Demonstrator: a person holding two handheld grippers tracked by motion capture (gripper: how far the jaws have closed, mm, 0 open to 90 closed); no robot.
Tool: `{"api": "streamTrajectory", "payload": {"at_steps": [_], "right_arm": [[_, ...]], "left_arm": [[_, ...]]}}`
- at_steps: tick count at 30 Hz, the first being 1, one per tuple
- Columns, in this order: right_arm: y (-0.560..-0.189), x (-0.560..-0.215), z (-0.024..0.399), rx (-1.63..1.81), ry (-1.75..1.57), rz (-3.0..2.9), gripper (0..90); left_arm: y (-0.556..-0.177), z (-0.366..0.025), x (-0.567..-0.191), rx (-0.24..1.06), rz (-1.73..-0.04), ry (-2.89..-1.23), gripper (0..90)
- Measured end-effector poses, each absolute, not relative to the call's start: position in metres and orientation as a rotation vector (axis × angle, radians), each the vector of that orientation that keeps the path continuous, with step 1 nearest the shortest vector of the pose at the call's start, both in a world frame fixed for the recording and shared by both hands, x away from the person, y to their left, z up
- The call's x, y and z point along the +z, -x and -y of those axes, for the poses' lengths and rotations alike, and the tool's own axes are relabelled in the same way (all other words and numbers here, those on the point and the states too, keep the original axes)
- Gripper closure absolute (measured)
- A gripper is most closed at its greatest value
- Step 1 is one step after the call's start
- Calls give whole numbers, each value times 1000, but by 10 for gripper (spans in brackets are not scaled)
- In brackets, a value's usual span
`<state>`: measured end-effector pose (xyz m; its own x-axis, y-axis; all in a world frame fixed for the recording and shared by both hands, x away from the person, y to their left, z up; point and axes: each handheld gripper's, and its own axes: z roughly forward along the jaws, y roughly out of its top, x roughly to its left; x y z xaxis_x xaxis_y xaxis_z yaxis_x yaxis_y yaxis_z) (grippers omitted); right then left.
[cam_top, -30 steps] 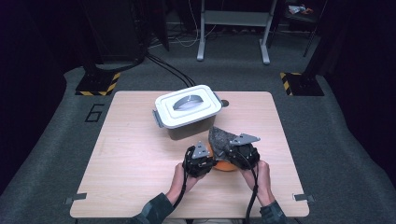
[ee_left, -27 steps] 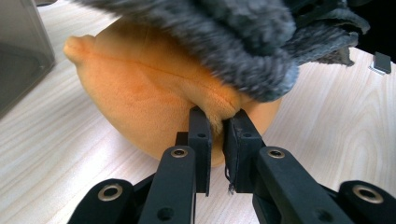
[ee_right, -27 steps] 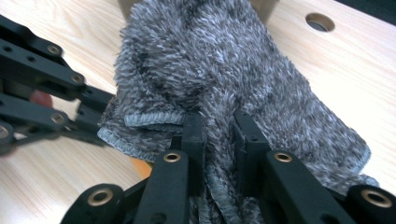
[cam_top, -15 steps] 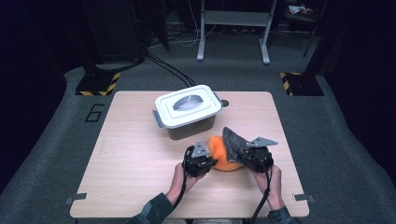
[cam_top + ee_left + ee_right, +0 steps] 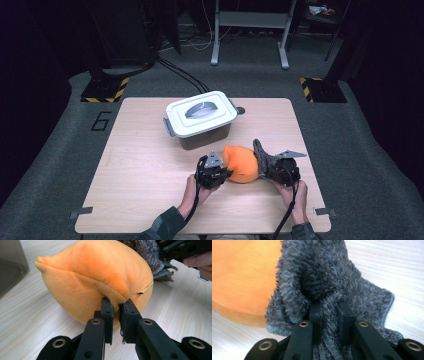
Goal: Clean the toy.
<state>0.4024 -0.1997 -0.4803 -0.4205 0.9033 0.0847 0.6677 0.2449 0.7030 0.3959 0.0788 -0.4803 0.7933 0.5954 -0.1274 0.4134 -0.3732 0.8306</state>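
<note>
An orange plush toy [image 5: 241, 162] lies on the wooden table [image 5: 140, 165] near its front edge. My left gripper [image 5: 226, 172] is shut on a fold of the orange plush [image 5: 95, 280] at its left side, pinching the seam. A dark grey fuzzy cloth [image 5: 261, 156] drapes beside the plush on the right. My right gripper [image 5: 266, 167] is shut on this grey cloth [image 5: 324, 287], with a pleat of it between the jaws. The cloth touches the orange plush [image 5: 239, 277] in the right gripper view.
A white-lidded grey box [image 5: 201, 119] with a handle stands behind the plush, near the table's middle. Black stands and cables sit on the dark floor beyond the far edge.
My right gripper has drawn the grey cloth to the right and downward off the plush, uncovering more of the orange top. The left gripper has stayed in place.
</note>
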Motion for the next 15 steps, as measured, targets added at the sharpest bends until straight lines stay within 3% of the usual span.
{"api": "streamTrajectory", "payload": {"at_steps": [9, 15], "right_arm": [[-411, -500, 205, 920, -1533, -2204, 770], [-398, -475, 216, 955, -1507, -2137, 769]], "left_arm": [[-397, -81, -481, 234, -761, -2017, 819], [-398, -84, -482, 229, -760, -2012, 818]]}}
